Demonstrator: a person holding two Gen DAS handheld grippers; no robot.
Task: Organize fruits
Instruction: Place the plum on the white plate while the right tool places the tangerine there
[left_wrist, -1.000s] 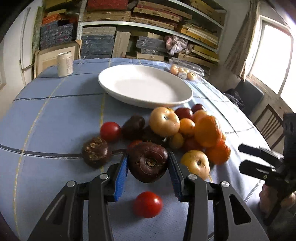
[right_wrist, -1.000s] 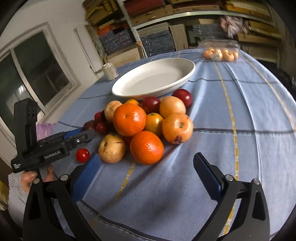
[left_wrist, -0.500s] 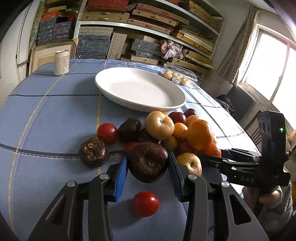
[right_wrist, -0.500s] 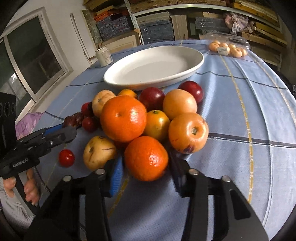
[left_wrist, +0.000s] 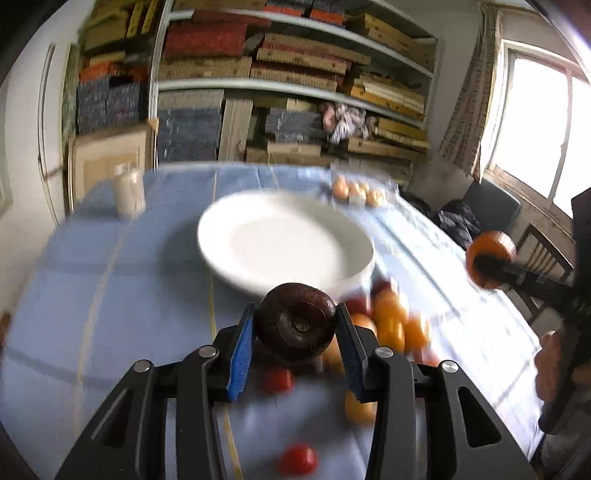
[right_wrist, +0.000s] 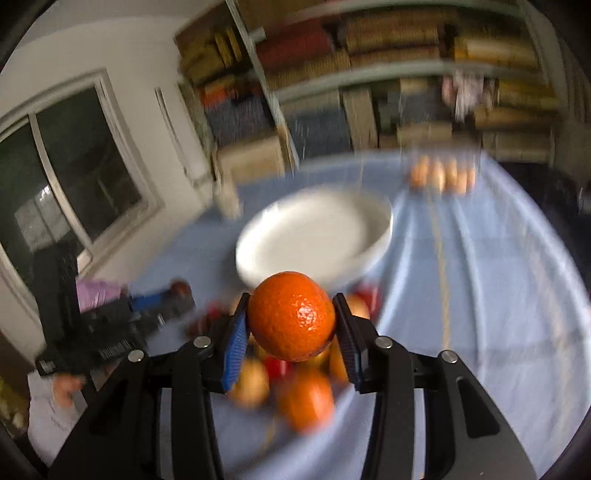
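Both grippers have lifted off the pile since a second ago; the right jaws closed in that time and now clamp an orange (right_wrist: 291, 315). Right gripper (right_wrist: 291, 321) holds it clear of the blue tablecloth (right_wrist: 480, 295). Left gripper (left_wrist: 295, 328) pinches a dark purple round fruit (left_wrist: 295, 325) between its blue pads, also raised. Remaining fruit pile (left_wrist: 391, 325) sits below, just beside the white plate (left_wrist: 284, 240). One cherry tomato (left_wrist: 297, 459) lies apart. Background is motion-blurred.

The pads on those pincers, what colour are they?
Blue pads, seen sharpest in the right wrist view.
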